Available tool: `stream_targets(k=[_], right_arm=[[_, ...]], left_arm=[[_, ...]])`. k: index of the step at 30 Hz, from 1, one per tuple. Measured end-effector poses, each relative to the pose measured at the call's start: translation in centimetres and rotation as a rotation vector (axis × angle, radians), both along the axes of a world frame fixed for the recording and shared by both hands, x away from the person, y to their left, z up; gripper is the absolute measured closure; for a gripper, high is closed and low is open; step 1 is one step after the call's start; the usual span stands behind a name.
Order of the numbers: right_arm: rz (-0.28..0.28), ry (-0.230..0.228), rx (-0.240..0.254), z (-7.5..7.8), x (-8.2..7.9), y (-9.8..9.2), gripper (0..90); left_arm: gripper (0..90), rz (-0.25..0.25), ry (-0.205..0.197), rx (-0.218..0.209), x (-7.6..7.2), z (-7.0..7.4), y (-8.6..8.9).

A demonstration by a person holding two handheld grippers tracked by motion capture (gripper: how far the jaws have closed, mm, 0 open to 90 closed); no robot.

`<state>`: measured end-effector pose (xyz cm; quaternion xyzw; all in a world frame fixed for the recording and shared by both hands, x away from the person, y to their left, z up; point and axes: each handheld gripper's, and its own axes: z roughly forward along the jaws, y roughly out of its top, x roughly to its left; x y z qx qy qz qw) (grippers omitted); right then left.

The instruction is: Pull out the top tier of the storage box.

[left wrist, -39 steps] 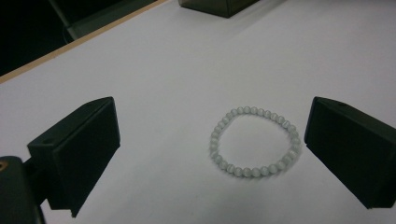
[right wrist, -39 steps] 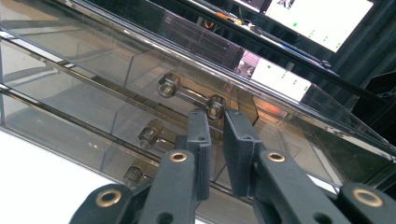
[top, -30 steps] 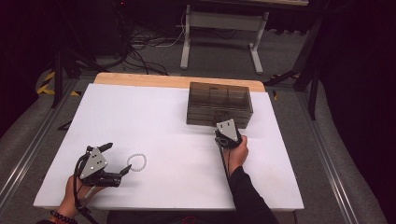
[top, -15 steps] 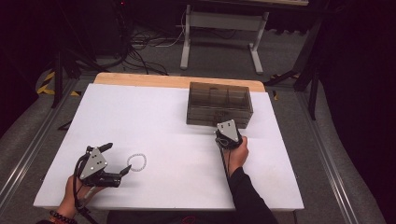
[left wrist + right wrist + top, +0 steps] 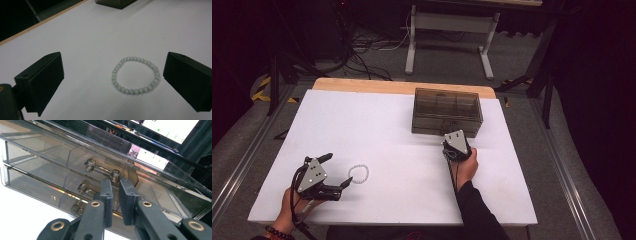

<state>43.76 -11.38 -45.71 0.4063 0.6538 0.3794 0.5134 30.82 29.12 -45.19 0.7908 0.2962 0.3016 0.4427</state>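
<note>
Bracelet: pale beads, flat on white bench, between the spread jaws of the left claw, untouched; claw released.
Drawer box: smoky plastic, far right of bench.
Right claw: at box front, jaws nearly together at a drawer handle; grip uncertain.

bracelet: pale beads, flat on table | drawer box: smoky, closed, upright

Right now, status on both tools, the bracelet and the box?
Left tool open, astride bead bracelet, not touching. Right tool shut at smoky drawer box, by lower handle. Nothing in the way.
</note>
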Motion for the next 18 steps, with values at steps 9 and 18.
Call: stream_targets(k=[9, 18], right_arm=[[0.005, 0.000, -0.016, 0.0, -0.9, 0.1, 81.9], [0.014, 0.010, -0.012, 0.1, -1.7, -0.1, 81.8]], left_arm=[[4.2, 0.000, -0.003, 0.002, 0.0, 0.0, 0.0], [4.1, -0.001, -0.003, 0.004, 0.0, 0.0, 0.0]])
